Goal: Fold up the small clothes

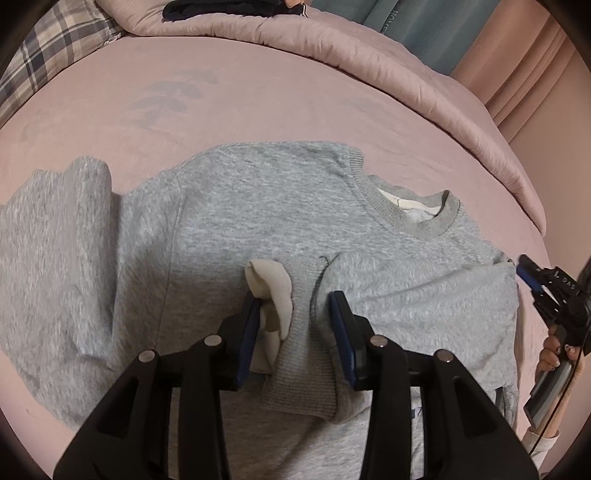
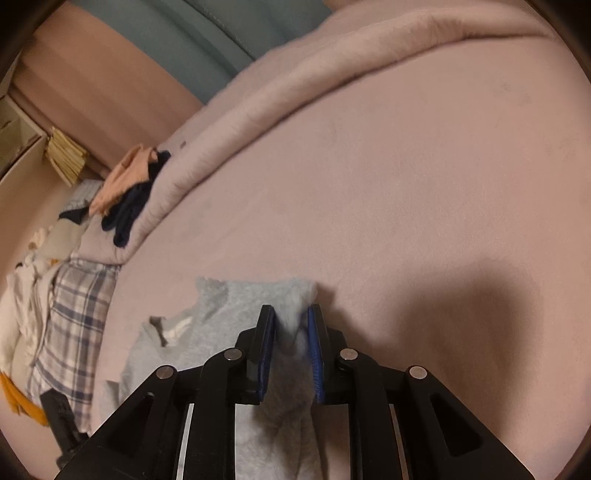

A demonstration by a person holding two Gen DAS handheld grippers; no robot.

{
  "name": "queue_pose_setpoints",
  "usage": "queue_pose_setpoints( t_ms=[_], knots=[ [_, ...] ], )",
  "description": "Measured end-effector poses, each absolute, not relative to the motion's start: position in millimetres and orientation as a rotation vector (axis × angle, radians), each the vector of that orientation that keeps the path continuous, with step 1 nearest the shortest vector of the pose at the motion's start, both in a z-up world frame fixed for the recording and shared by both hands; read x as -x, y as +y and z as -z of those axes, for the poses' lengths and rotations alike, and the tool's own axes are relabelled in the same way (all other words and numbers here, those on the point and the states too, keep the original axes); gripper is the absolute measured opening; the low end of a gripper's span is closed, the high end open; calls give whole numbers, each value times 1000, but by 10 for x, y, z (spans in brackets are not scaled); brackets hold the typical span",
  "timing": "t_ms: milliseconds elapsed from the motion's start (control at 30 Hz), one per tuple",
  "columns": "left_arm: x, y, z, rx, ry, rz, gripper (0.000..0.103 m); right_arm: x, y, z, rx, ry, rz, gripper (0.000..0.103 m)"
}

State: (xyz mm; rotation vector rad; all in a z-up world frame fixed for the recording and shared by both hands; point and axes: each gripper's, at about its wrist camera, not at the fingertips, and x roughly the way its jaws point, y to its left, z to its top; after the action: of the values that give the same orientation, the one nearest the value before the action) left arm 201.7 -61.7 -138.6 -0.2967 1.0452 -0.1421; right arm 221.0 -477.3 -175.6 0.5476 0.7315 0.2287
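A grey sweatshirt [image 1: 258,221] lies flat on the pink bed sheet [image 1: 258,103], collar [image 1: 410,214] to the right. One sleeve is folded over the chest, and its ribbed cuff [image 1: 299,350] with cream lining lies between the fingers of my left gripper [image 1: 297,306]. Those jaws stand apart and the cuff sits loosely in the gap. My right gripper [image 1: 522,267], held by a hand [image 1: 554,354], is at the shirt's right edge. In the right wrist view the right gripper [image 2: 290,317] is shut on a bunched edge of the sweatshirt [image 2: 229,306].
A folded pink quilt [image 1: 369,62] runs along the far side with dark clothes [image 1: 221,9] on it. A plaid pillow [image 1: 55,55] lies far left. Loose clothes [image 2: 125,192] and a plaid pillow [image 2: 74,314] sit left in the right wrist view.
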Motion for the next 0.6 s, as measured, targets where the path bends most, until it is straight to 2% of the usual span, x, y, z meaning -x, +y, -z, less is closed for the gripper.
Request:
queue_pose_setpoints(
  t_ms=[100, 267, 333, 500, 567, 600],
  knots=[
    [-2003, -583, 1386, 310, 1047, 146, 40, -2104, -4926, 1664, -561, 683, -146, 24],
    [-2001, -562, 1386, 324, 1050, 147, 41, -2135, -5012, 1776, -640, 761, -199, 25],
    [-1988, -559, 1381, 319, 1048, 147, 41, -2157, -4970, 1807, -651, 784, -222, 33],
    [-2004, -571, 1383, 322, 1054, 151, 41, -2232, -4775, 1870, -585, 830, -272, 33],
    [-2016, -564, 1385, 324, 1059, 158, 42, -2283, -4712, 1896, -541, 839, -254, 12],
    [-2025, -563, 1385, 324, 1060, 160, 42, -2312, -4684, 1880, -518, 829, -246, 10]
  ],
)
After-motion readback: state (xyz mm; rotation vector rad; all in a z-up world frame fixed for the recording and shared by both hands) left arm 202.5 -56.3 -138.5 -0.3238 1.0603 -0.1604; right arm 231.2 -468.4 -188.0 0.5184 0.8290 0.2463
